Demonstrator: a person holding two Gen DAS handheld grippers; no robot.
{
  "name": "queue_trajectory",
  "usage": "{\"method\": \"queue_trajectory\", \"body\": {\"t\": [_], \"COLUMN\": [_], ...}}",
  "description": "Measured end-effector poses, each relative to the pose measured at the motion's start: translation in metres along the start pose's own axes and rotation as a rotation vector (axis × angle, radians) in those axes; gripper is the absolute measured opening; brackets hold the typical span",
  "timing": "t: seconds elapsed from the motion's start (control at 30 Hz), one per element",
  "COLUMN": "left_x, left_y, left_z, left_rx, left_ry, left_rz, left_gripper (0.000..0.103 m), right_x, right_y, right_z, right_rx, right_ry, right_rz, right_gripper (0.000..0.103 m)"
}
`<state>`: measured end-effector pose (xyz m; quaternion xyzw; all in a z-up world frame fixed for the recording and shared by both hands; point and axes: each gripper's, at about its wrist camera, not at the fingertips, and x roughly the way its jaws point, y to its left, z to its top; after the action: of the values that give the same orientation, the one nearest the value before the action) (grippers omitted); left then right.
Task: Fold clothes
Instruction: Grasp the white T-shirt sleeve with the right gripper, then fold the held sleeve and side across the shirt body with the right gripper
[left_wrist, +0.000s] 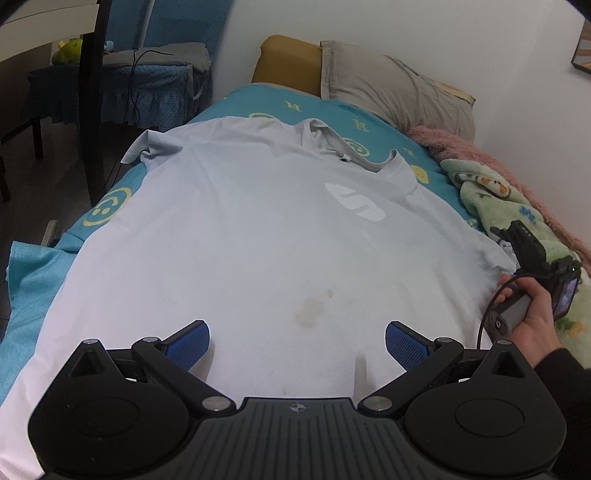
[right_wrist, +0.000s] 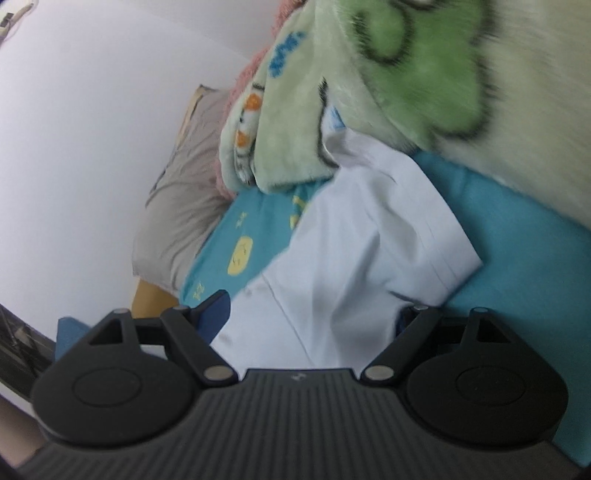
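Spread flat across the bed, the pale white T-shirt (left_wrist: 240, 236) lies front side up, its collar toward the pillows and its hem toward the left wrist camera. A light grey logo (left_wrist: 355, 202) sits on the chest just below the round neckline (left_wrist: 373, 162), and a faint yellowish-brown stain (left_wrist: 310, 310) marks the lower middle of the fabric. One short sleeve (left_wrist: 147, 146) reaches out to the bed's left edge and curls up slightly; the opposite sleeve (right_wrist: 391, 236) lies on the teal sheet (right_wrist: 517, 236) beside a green fleece blanket (right_wrist: 424, 74), with soft folds running through it. The body of the shirt is mostly smooth, with only shallow wrinkles near the shoulders.

The left gripper (left_wrist: 297, 343) hovers over the lower part of the shirt, its blue-padded fingers (left_wrist: 188, 345) spread wide apart with nothing between them. The right gripper (right_wrist: 314, 314) is at the sleeve on the far side, held by a hand (left_wrist: 532, 314) in a dark sleeve; its jaws stand apart, with sleeve cloth lying between them and covering much of the right-hand finger. Whether the pads actually touch the cloth cannot be told, as that view is blurred.

A grey pillow (left_wrist: 399, 88) and a mustard cushion (left_wrist: 288, 62) sit at the head of the bed against the white wall (left_wrist: 406, 26).
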<state>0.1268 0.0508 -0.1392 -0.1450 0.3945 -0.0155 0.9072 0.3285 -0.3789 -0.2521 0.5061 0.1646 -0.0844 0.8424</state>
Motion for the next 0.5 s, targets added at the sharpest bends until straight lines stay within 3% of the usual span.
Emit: {"method": "queue_trajectory", "body": {"t": [0.2, 0.27, 0.3, 0.33, 0.37, 0.5], "left_x": [0.014, 0.017, 0.017, 0.016, 0.015, 0.009], "left_y": [-0.003, -0.004, -0.005, -0.006, -0.007, -0.008], "left_z": [-0.001, 0.000, 0.001, 0.001, 0.001, 0.003], "left_rx": [-0.003, -0.004, -0.001, 0.003, 0.008, 0.021], "left_ry": [0.033, 0.034, 0.030, 0.024, 0.019, -0.009], "left_rz": [0.004, 0.003, 0.001, 0.003, 0.004, 0.005], "left_gripper": [0.103, 0.103, 0.103, 0.103, 0.103, 0.103], "right_x": [0.033, 0.044, 0.048, 0.051, 0.051, 0.035], "right_y": [0.021, 0.028, 0.032, 0.036, 0.043, 0.080], "right_z": [0.017, 0.021, 0.023, 0.024, 0.026, 0.027], "right_rx": [-0.108, -0.160, -0.182, -0.211, -0.255, -0.421], "right_ry": [-0.038, -0.026, -0.015, -0.003, -0.001, -0.044], "right_rz": [-0.088, -0.140, -0.165, -0.191, -0.215, -0.249], "right_gripper": [0.083, 0.067, 0.048, 0.021, 0.010, 0.008]}}
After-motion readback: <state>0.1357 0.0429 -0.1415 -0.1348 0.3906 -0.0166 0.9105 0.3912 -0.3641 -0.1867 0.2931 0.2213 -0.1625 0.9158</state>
